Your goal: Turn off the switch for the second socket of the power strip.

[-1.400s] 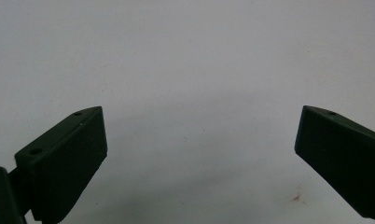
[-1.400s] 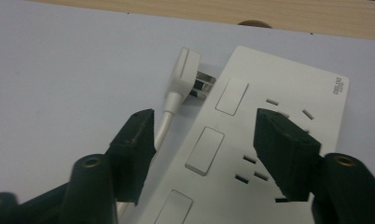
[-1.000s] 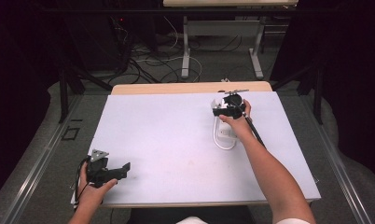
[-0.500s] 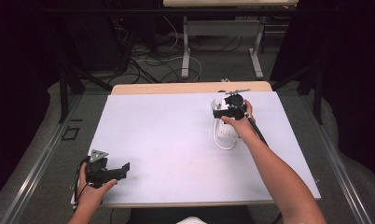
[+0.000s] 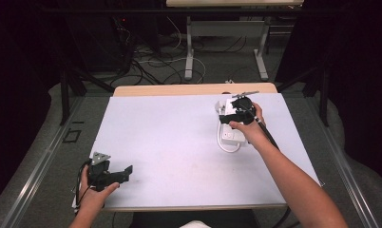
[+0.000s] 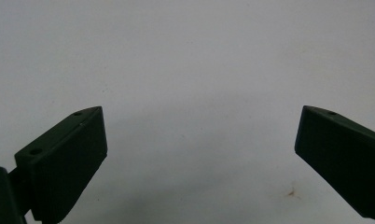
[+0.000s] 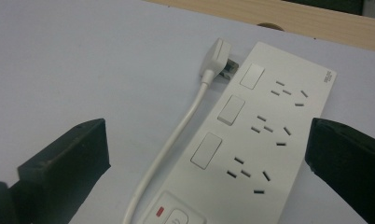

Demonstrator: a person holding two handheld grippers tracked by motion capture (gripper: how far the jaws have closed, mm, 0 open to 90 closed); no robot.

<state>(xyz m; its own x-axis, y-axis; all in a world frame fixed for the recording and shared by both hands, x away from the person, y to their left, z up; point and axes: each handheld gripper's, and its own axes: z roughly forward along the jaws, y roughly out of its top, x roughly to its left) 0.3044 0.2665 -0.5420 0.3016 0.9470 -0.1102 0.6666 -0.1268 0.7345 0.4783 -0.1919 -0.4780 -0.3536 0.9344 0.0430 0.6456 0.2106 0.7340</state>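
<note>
A white power strip (image 7: 265, 126) lies on the table's far right, with three rocker switches and several sockets. Its white plug (image 7: 216, 56) rests beside the far end, and the cord (image 7: 169, 144) runs back along the strip's left side. My right gripper (image 7: 207, 125) hovers open over the strip, a jaw out to each side, touching nothing. In the high view the right gripper (image 5: 233, 113) is above the strip (image 5: 234, 137), whose cord loops near it (image 5: 226, 148). My left gripper (image 5: 126, 171) sits open near the front left corner, over bare white surface (image 6: 202, 112).
The white table top (image 5: 170, 142) has a wooden strip (image 5: 179, 89) along its far edge. Beyond it, on the floor, are cables and the legs of another table (image 5: 189, 57). A small brown speck (image 6: 293, 191) marks the surface near the left gripper.
The right forearm has shifted slightly; both grippers stay almost where they were, open.
</note>
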